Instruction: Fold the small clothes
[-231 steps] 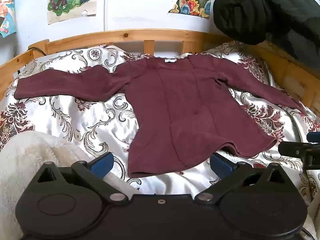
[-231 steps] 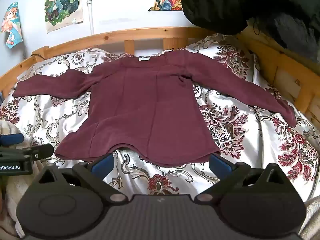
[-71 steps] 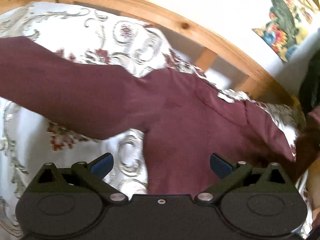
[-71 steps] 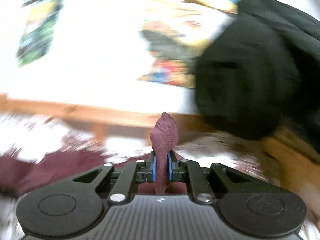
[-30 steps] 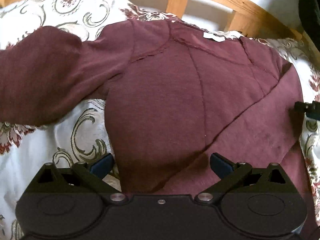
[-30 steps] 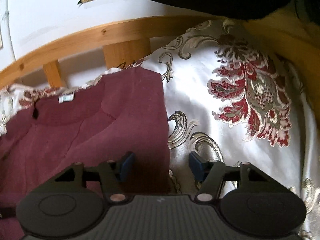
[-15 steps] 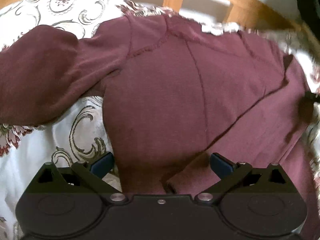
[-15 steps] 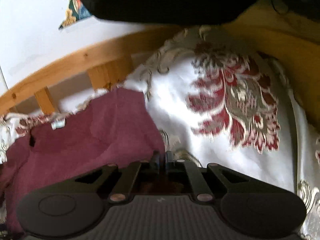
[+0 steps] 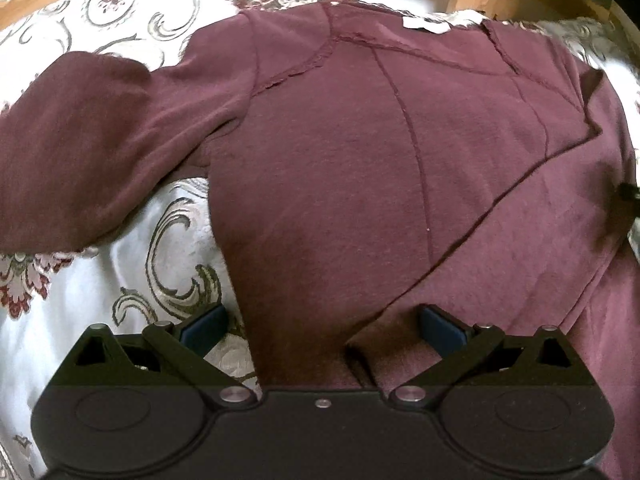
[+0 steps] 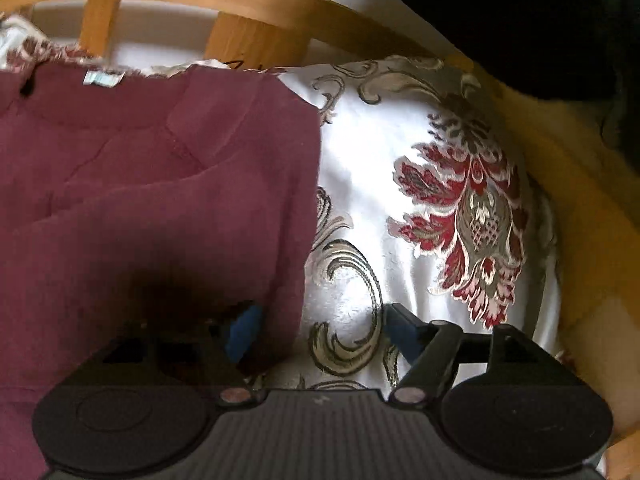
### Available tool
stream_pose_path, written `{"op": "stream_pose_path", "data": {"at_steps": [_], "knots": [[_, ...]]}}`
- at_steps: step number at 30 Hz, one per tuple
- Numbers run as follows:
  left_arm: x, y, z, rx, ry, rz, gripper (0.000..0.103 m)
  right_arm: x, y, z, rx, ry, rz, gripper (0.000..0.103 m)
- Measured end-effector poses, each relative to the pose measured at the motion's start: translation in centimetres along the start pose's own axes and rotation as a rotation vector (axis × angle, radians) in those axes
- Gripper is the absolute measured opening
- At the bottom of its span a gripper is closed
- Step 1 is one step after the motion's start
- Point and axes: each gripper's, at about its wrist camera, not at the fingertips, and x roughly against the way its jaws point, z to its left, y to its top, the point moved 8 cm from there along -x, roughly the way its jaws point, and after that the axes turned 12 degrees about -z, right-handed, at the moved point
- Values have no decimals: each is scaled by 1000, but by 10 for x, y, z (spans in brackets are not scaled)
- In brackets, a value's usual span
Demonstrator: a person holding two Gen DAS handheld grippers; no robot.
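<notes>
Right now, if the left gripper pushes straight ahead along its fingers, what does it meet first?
The left gripper, open, would run straight into the maroon shirt, whose body and folded-in sleeve already lie between its fingers; how high it hovers over the cloth is unclear.

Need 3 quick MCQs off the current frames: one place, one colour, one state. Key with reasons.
1. Where does the shirt's folded-in sleeve lie?
A. Diagonally across the shirt body
B. Hanging over the headboard
C. Spread flat out on the bedspread

2. What colour is the shirt?
A. Navy
B. Maroon
C. White

3. How does the right gripper stand?
A. Shut on the sleeve
B. Shut on nothing
C. Open

Key:
1 A, since the left wrist view shows the sleeve's edge running diagonally over the torso.
2 B, as the cloth reads dark red-purple in both views.
3 C, because its blue fingers stand apart, with the bedspread showing between them.
</notes>
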Motion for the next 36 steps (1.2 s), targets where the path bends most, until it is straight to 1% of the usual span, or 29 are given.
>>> {"op": "stream_pose_path", "data": {"at_steps": [1,2,3,5,6,8,10,12,14,16,17,20,23,25,26,28,31,33,35,36], "knots": [[2,1,3,23,3,0,102,2,2,0,5,-8,0,77],[5,4,8,57,2,-3,102,4,5,0,2,-15,-3,82],[9,7,13,93,-2,-12,102,8,8,-1,-7,-20,-9,89],[24,16,25,168,-8,-53,102,19,16,-4,-46,-21,-32,98],[34,20,32,196,-4,-80,102,26,20,-5,-71,-15,-47,100],[58,28,49,236,22,-148,102,39,27,-5,-125,13,-67,101],[81,36,70,255,62,-215,102,53,33,-4,-181,47,-77,102],[107,43,98,287,119,-278,102,67,35,-2,-221,81,-89,102],[133,48,132,355,155,-331,102,82,35,0,-244,117,-94,102],[156,47,163,422,159,-374,102,95,33,2,-256,142,-88,102],[166,46,180,438,168,-390,102,101,32,2,-265,154,-84,102],[188,41,227,416,240,-422,102,124,27,3,-342,198,-59,103],[196,35,270,416,286,-424,102,152,21,3,-500,309,-42,103],[191,31,295,456,289,-429,102,168,16,4,-591,376,-33,103],[188,27,308,487,289,-418,102,174,13,5,-617,398,-28,103],[182,21,323,540,280,-397,102,182,8,7,-621,413,-25,103],[174,21,325,546,273,-414,102,178,-1,8,-576,404,-15,103],[169,23,323,547,279,-426,97,164,-12,5,-598,399,11,103],[163,26,325,573,313,-442,83,150,-28,1,-661,390,64,103],[161,27,327,597,341,-453,79,145,-35,-3,-693,390,85,103]]}}
